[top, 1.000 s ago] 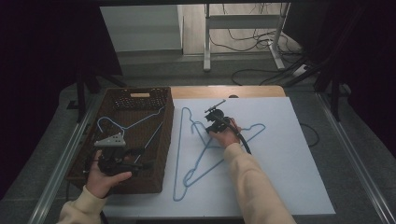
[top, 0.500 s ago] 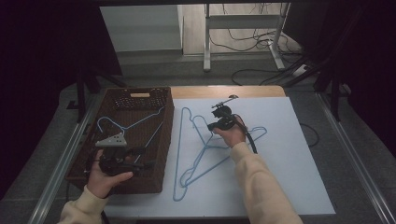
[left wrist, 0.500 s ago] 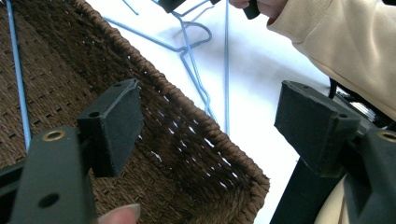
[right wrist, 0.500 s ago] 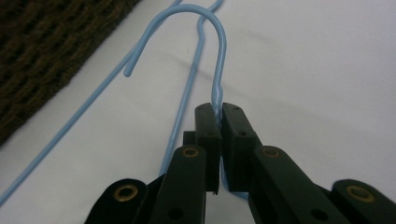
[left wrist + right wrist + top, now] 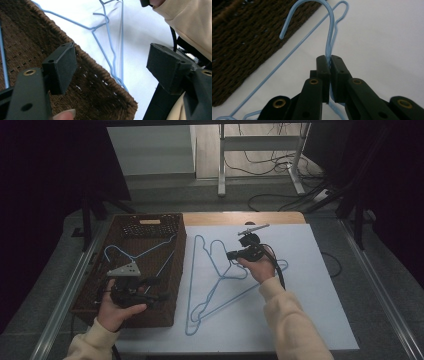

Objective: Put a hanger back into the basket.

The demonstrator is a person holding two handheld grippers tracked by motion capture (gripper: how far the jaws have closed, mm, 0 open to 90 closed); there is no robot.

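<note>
Right tool (image 5: pixel 329 75) is clamped tight on a blue hanger (image 5: pixel 220 275) lying mid-desk, neck pinched right below the hook. Left tool (image 5: pixel 112 67) is wide open, holding nothing, over the wicker basket (image 5: pixel 170 285) at 9 o'clock.

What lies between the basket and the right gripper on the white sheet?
In the high view, blue wire hangers lie between the basket and the right gripper, which grips one.
</note>
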